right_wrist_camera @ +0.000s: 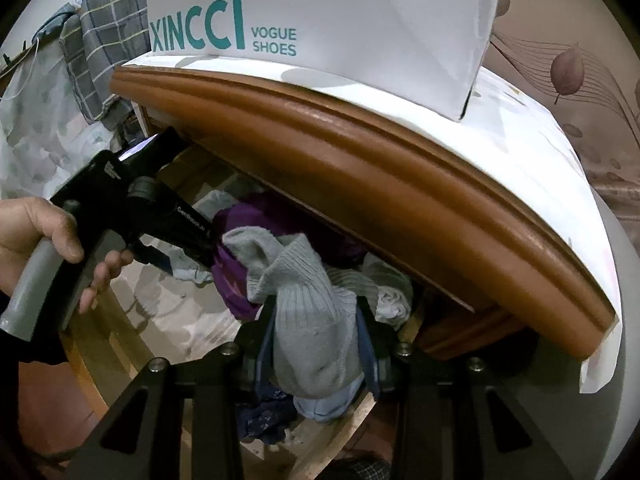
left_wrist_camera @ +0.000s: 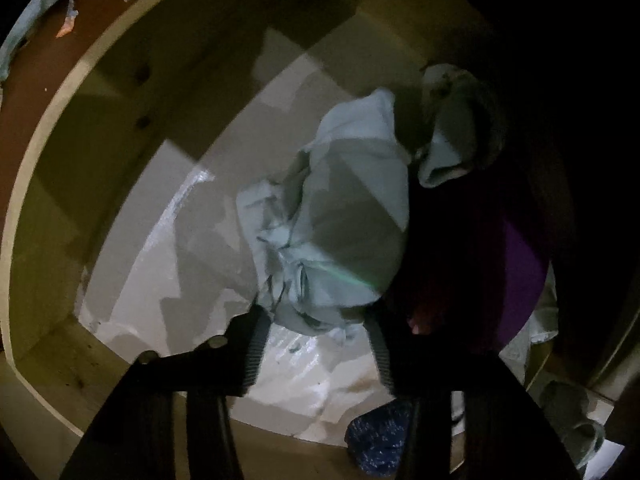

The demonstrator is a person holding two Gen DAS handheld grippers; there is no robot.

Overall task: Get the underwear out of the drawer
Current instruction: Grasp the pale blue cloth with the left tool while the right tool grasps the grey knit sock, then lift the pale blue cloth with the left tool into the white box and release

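**A:** Status on the drawer (left_wrist_camera: 120, 184)?

**B:** Left gripper (left_wrist_camera: 316, 344) is reaching down inside it, jaws spread wide, holding nothing. It's sitting just short of a pale blue-green garment (left_wrist_camera: 340, 220) bunched on the plastic liner (left_wrist_camera: 168, 280). Probably the underwear, but the light is poor, so I'm not calling it.

**A:** Right side?

**B:** Right gripper (right_wrist_camera: 316, 340) is hanging over the drawer's front edge with a grey ribbed sock (right_wrist_camera: 308, 312) between its fingers. The sock is filling the gap and the fingers are looking pressed against it, so I'm reading that as clamped. Looks like it's holding the sock up off the pile so the left can get in.

**A:** What else is in there?

**B:** Purple garment (right_wrist_camera: 240, 248) under the sock, whitish knits (right_wrist_camera: 388, 292) toward the right, dark blue patterned fabric (right_wrist_camera: 264, 416) at the near edge. Left half is showing mostly bare liner; clothes are crowding the right.

**A:** Obstructions?

**B:** Brown tabletop edge (right_wrist_camera: 360, 168) is overhanging the drawer, which is why the left is coming in low and angled. The person's hand (right_wrist_camera: 52, 240) is gripping the left tool's handle. White shoe bag (right_wrist_camera: 320, 20) is standing on top, clear of the work.

**A:** Risk?

**B:** Grabbing liner along with cloth, I'd guess, and picking the wrong garment in that shadow.
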